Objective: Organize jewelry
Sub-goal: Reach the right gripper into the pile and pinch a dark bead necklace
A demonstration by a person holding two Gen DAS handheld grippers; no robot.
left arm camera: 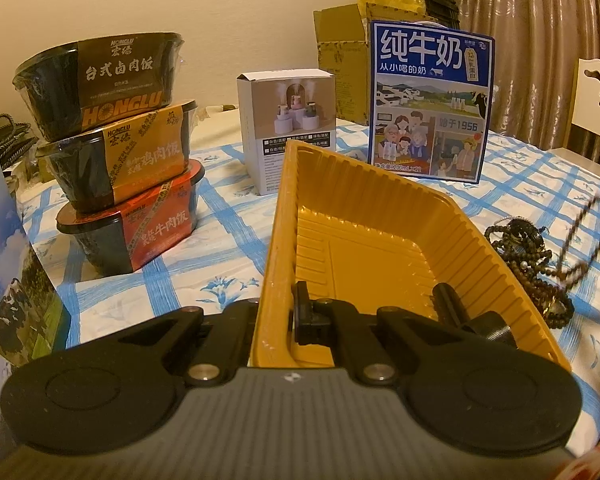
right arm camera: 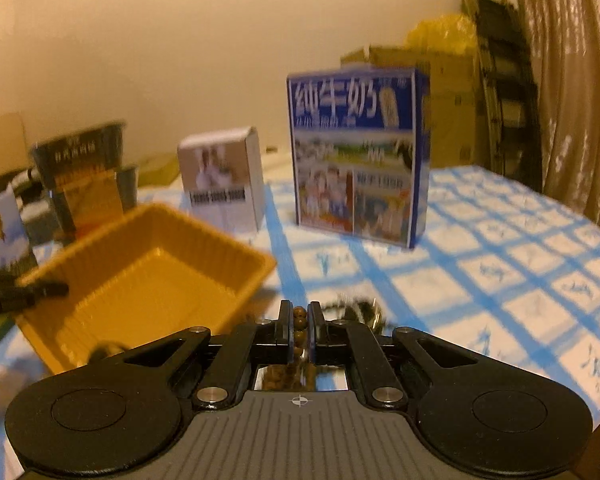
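Bead strand pinched in right gripper, lifted off tablecloth w/ rest dangling. Left gripper clamped on yellow tray rim nr table's front edge. Should swing over tray slowly, lower, then release; loose pile beside tray may snag.

Yellow tray ribbed glossy plastic, tablecloth matt printed cloth, milk carton box smooth printed cardboard, bead strand brown, looks wooden, gripper bodies matt black plastic
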